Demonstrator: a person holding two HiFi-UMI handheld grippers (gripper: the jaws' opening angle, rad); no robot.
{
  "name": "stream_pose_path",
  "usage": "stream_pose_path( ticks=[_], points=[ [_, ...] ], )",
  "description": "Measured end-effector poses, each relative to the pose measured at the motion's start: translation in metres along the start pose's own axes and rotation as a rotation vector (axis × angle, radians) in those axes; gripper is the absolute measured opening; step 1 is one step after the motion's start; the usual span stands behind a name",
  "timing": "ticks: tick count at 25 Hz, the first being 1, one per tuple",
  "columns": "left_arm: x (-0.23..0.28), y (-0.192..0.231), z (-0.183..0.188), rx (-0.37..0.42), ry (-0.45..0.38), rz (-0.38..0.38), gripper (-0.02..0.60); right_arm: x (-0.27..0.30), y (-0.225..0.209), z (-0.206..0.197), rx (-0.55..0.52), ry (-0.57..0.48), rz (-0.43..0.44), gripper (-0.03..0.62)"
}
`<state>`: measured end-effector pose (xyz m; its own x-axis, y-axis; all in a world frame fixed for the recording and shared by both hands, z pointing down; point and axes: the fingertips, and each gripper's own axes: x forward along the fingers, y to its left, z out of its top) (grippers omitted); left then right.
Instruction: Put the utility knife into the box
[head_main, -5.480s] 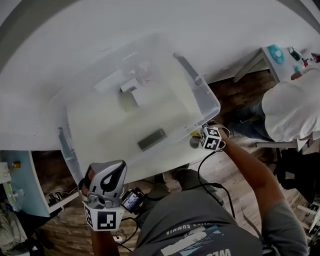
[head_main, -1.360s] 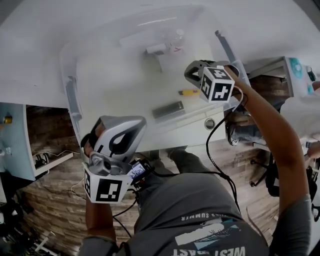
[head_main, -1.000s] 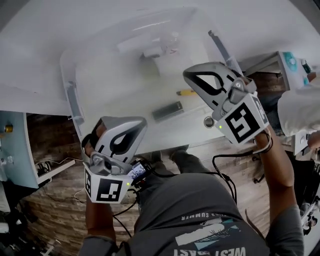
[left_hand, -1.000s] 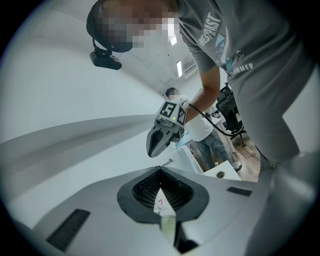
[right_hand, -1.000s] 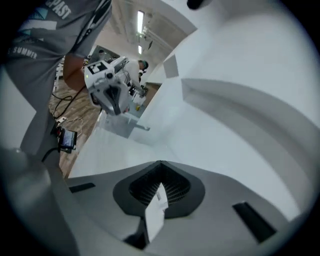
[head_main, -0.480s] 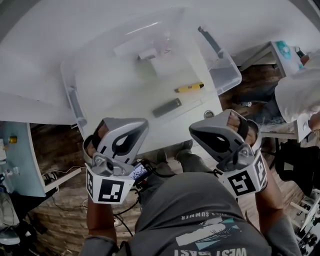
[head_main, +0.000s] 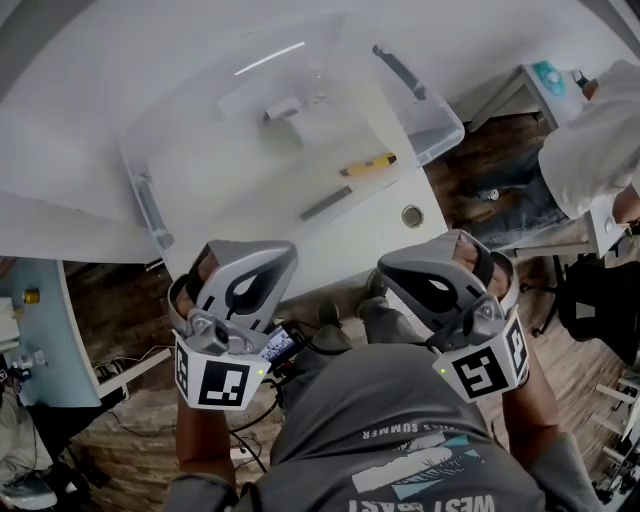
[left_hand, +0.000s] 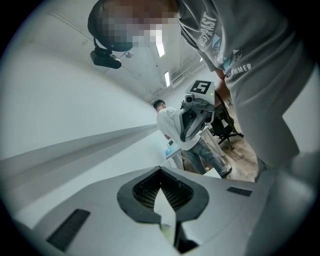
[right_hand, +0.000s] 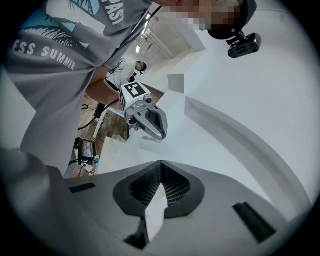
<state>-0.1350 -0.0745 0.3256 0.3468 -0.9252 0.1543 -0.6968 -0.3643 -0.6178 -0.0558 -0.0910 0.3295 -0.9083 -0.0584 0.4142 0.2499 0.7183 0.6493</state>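
Observation:
The yellow utility knife (head_main: 367, 165) lies on the floor of the clear plastic box (head_main: 437, 128), near its front right corner. No gripper touches it. My left gripper (head_main: 240, 290) and right gripper (head_main: 437, 290) hang side by side in front of my chest, below the table's front edge and well back from the box. Both are shut with nothing between the jaws. The left gripper view shows its own closed jaws (left_hand: 162, 200) and the right gripper (left_hand: 197, 112) across from it. The right gripper view shows its closed jaws (right_hand: 155, 210) and the left gripper (right_hand: 145, 112).
A grey bar (head_main: 326, 203) lies in the box, left of the knife, and white items (head_main: 283, 108) sit at its far end. The white table (head_main: 90, 90) has a round hole (head_main: 412, 215) near its front edge. A person in white (head_main: 590, 130) stands at the right.
My right gripper has come away from over the box and drawn back to my chest, empty. The knife stays in the box. My left gripper has hardly moved.

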Motion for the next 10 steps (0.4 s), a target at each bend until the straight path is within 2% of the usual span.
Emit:
stream_pose_path(
  ticks=[10],
  points=[
    [-0.019, -0.017, 0.016, 0.02, -0.027, -0.018, 0.008, -0.02, 0.023, 0.01, 0.029, 0.034, -0.041, 0.009]
  ],
)
